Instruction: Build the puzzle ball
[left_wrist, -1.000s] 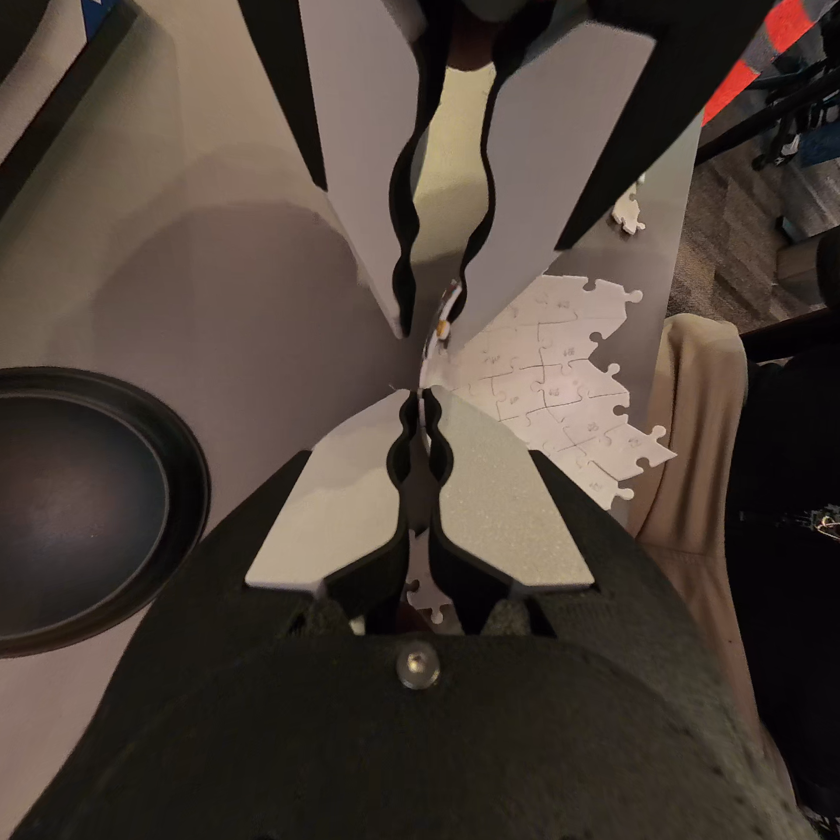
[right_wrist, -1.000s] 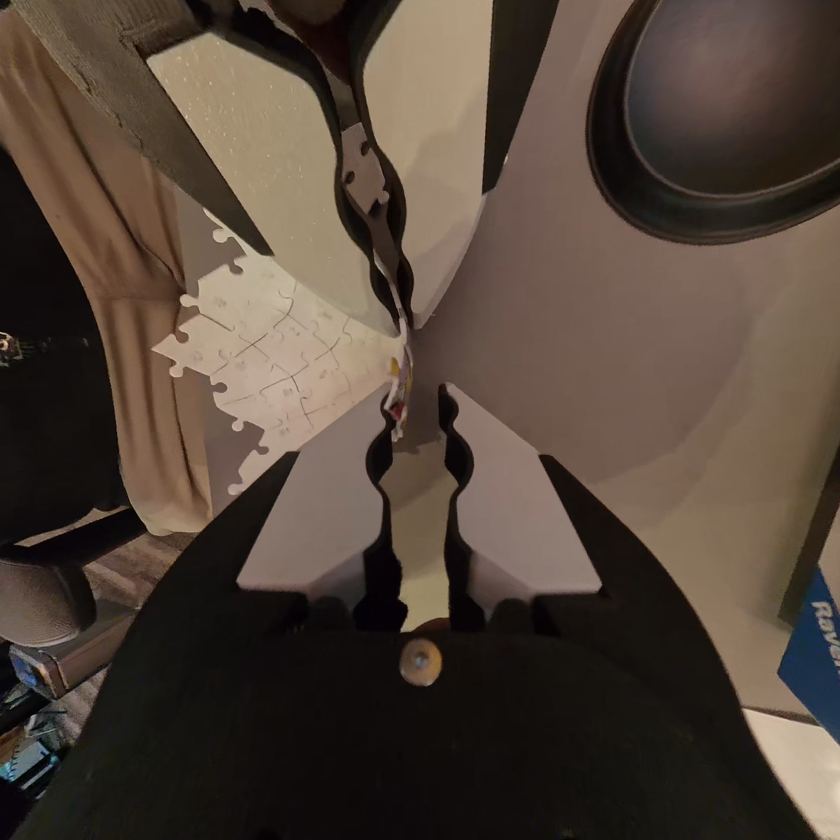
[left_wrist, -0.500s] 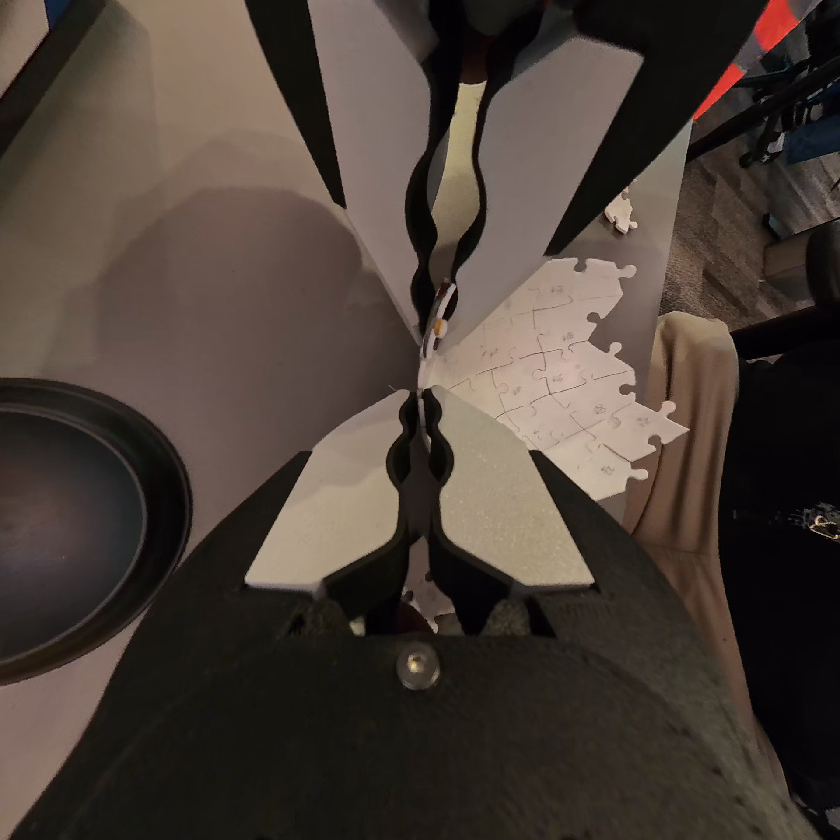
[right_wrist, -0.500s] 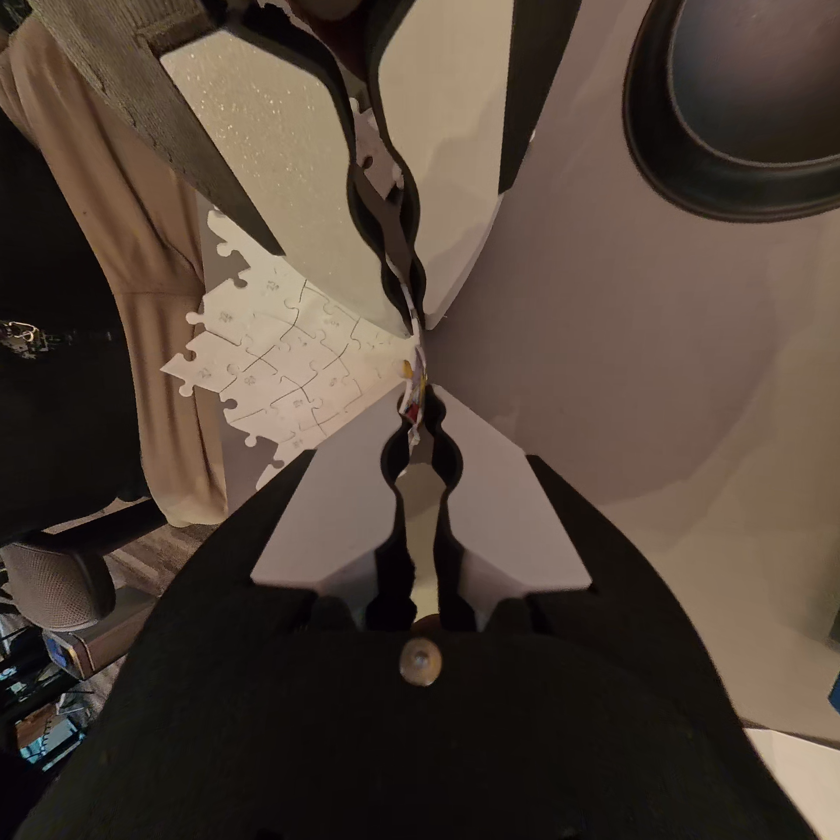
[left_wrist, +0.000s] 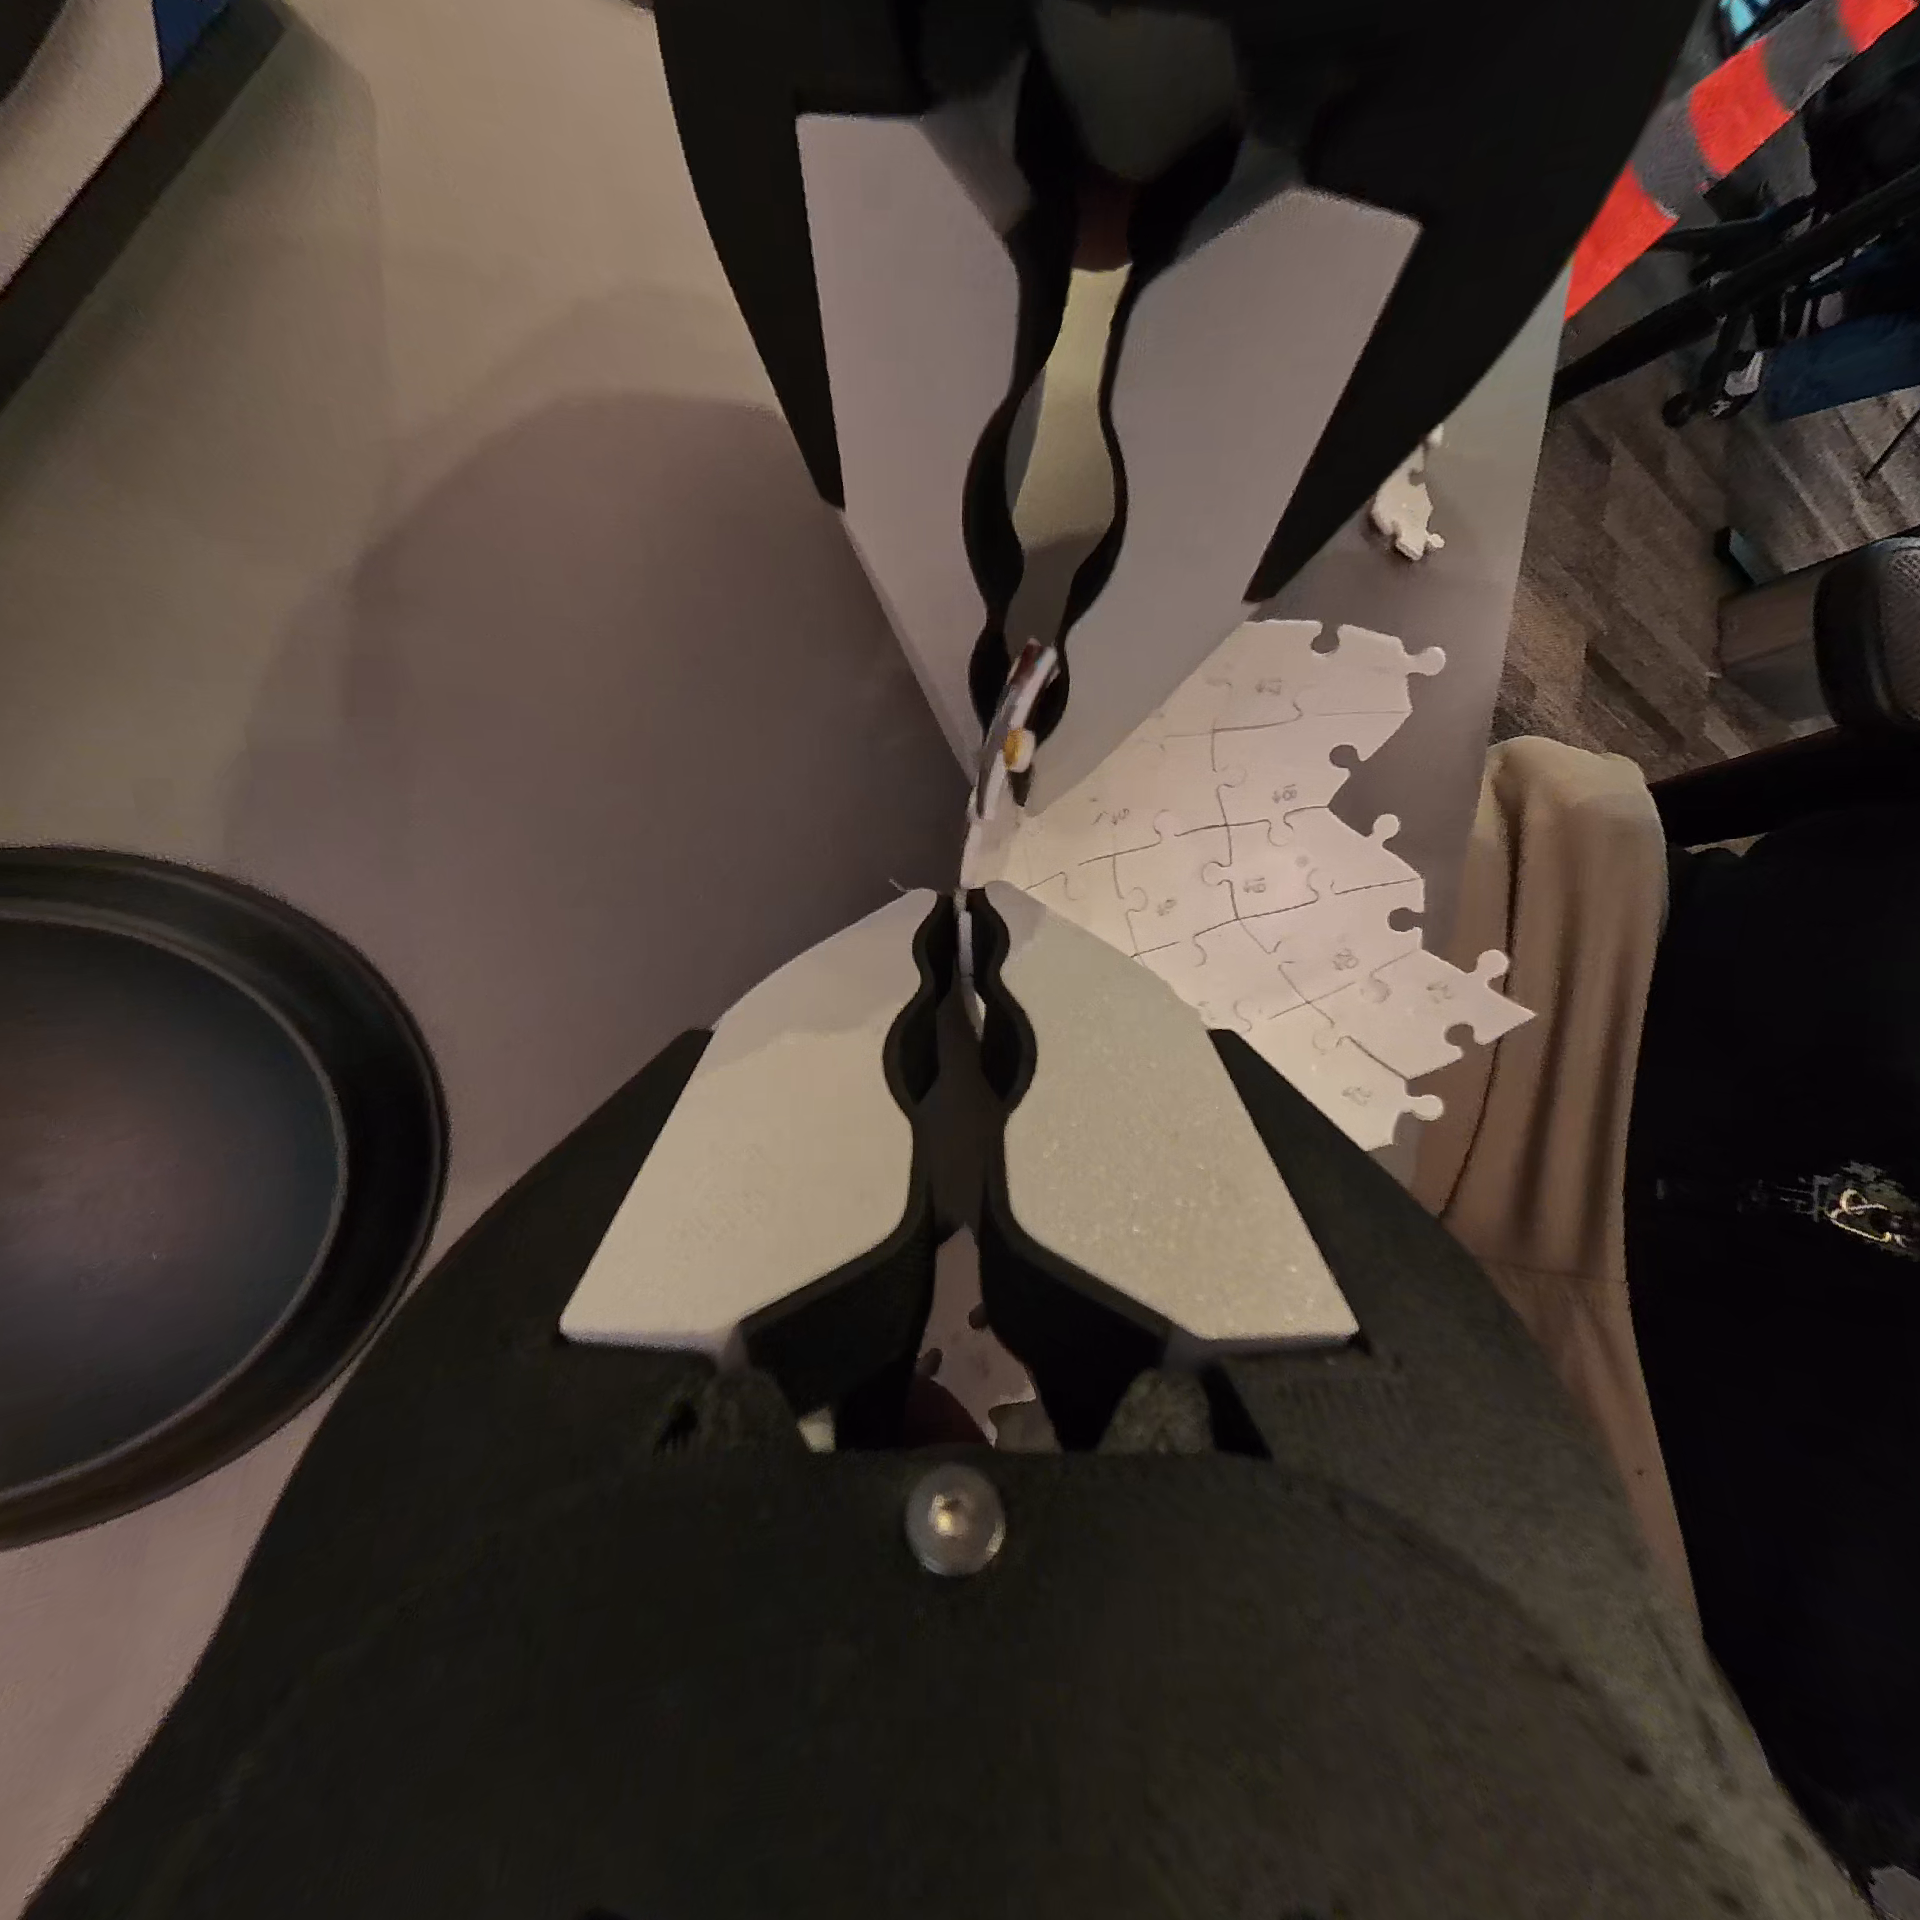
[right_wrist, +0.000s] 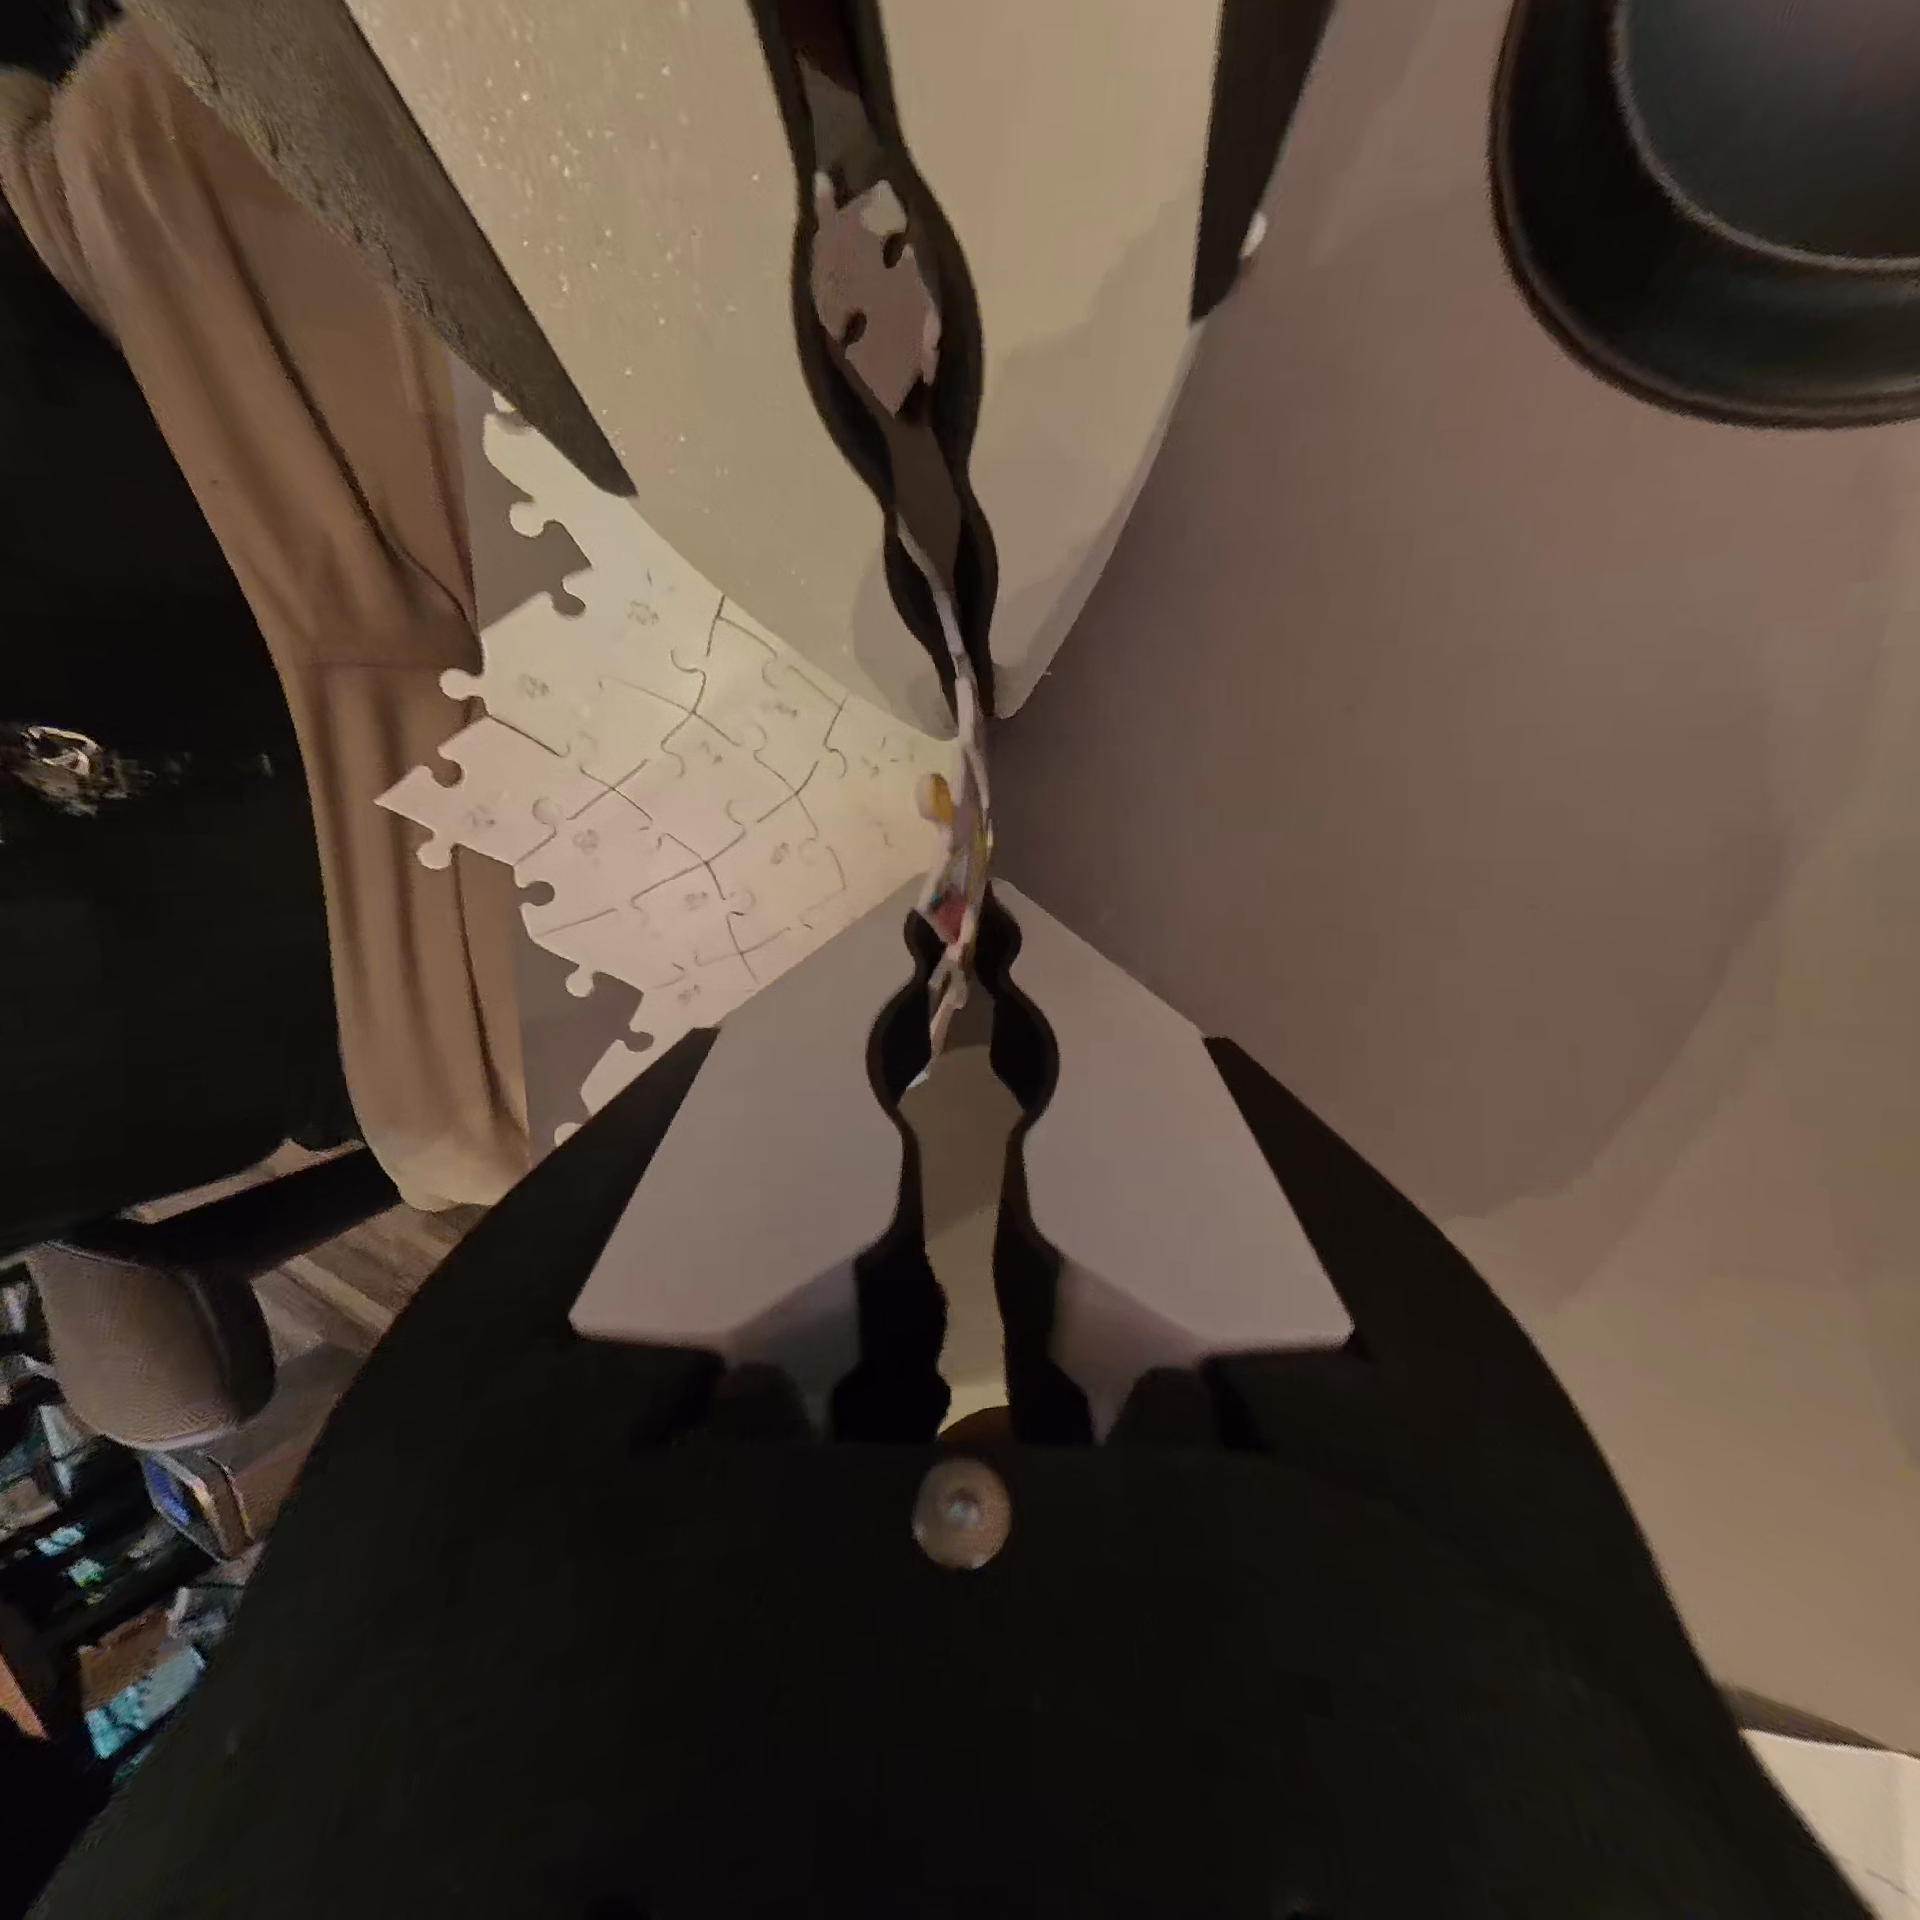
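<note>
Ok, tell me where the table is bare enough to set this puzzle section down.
Bare table lies between the black bowl and the grippers. It is crowded around the joined puzzle section by the table's edge, with a loose piece beyond.

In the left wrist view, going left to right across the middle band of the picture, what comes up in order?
Black bowl → bare grey table → left gripper, fingers shut on the edge of the joined puzzle sheet, which fans out to the right → beige cloth at the table's edge → a person's dark clothing.
</note>
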